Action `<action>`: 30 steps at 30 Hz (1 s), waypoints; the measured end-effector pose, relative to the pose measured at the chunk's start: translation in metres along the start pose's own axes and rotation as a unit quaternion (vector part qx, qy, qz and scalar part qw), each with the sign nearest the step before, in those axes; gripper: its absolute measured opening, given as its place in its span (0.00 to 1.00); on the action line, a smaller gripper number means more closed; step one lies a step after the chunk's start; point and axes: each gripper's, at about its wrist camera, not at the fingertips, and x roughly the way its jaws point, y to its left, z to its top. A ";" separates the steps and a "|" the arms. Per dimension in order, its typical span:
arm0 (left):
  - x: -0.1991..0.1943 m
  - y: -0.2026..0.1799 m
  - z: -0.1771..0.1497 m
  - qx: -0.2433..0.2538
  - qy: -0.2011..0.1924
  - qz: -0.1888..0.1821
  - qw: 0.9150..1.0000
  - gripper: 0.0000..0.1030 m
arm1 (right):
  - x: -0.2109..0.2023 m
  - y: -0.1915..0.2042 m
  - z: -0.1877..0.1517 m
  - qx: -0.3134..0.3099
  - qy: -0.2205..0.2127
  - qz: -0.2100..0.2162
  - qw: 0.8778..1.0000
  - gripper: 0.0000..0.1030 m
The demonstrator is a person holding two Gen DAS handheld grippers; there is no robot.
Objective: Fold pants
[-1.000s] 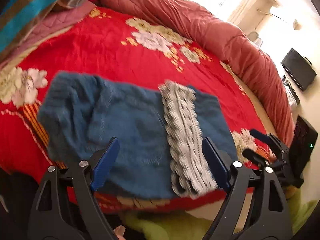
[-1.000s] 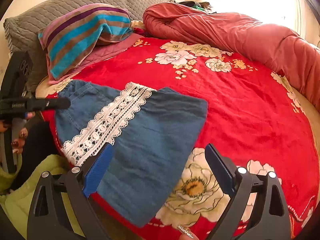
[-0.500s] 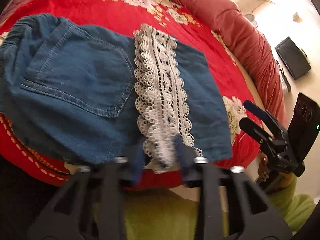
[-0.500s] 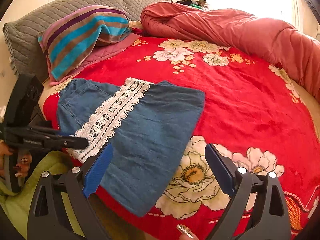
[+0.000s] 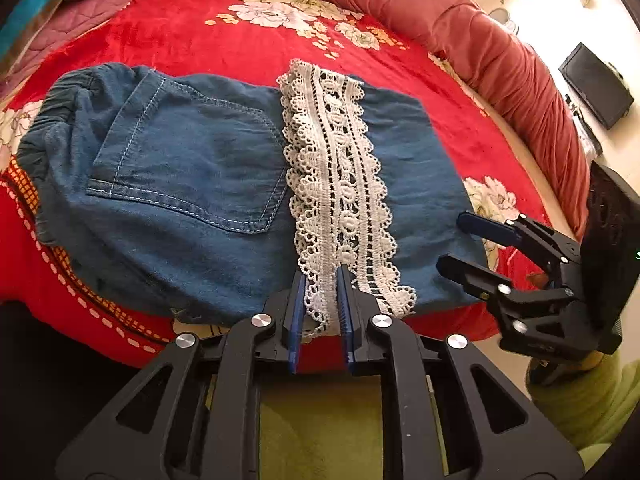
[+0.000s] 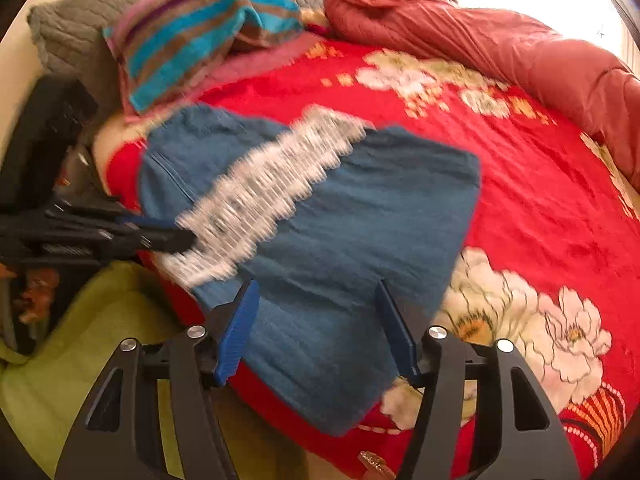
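Blue denim pants [image 5: 192, 184] with a white lace band [image 5: 340, 184] lie folded on the red floral bedspread [image 5: 224, 36]. My left gripper [image 5: 320, 292] is shut on the near end of the lace band at the bed's front edge. My right gripper [image 6: 316, 304] is open, its blue pads either side of the near part of the denim [image 6: 360, 240]. In the left wrist view the right gripper [image 5: 476, 244] shows open at the pants' right edge. In the right wrist view the left gripper [image 6: 176, 238] shows at the blurred lace [image 6: 260, 196].
A rolled dusty-red duvet [image 6: 500, 44] runs along the far side of the bed. A striped pillow [image 6: 200, 32] and a grey quilted cushion [image 6: 76, 32] lie at the head. A dark monitor [image 5: 596, 84] stands off to the right. Yellow-green fabric [image 6: 68, 360] hangs below the bed edge.
My left gripper closed from wide open onto the near end of the lace band. My right gripper moved in over the denim and its jaws narrowed; its view is now motion-blurred.
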 end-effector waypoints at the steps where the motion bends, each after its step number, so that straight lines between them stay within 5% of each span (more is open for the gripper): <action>1: 0.001 -0.001 0.000 0.004 0.001 0.004 1.000 0.11 | 0.001 -0.002 -0.003 0.002 0.003 0.000 1.000 0.55; 21: -0.003 -0.012 -0.002 0.030 -0.005 0.029 0.999 0.16 | -0.008 -0.004 -0.014 0.016 -0.002 -0.007 1.000 0.57; 30: -0.013 -0.017 -0.003 0.037 -0.019 0.039 0.998 0.22 | -0.024 -0.008 -0.010 0.026 -0.021 -0.014 0.999 0.70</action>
